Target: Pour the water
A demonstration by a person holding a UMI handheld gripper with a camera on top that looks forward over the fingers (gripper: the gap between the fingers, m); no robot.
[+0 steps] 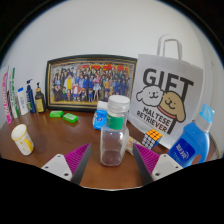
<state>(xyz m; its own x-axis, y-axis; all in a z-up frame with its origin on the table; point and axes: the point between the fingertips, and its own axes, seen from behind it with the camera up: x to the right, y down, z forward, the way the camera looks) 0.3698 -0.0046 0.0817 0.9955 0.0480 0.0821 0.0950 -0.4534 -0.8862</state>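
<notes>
clear bottle (114, 133) between open claw (113, 163) fingers

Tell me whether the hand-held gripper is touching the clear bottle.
Apart. The gripper view shows the clear bottle standing on the table between the hand-held gripper fingers, with a gap at either side.

bottle (113, 140): clear glossy plastic, white cap
counter (60, 150): smooth brown wood
bag (167, 95): white matt paper
</notes>
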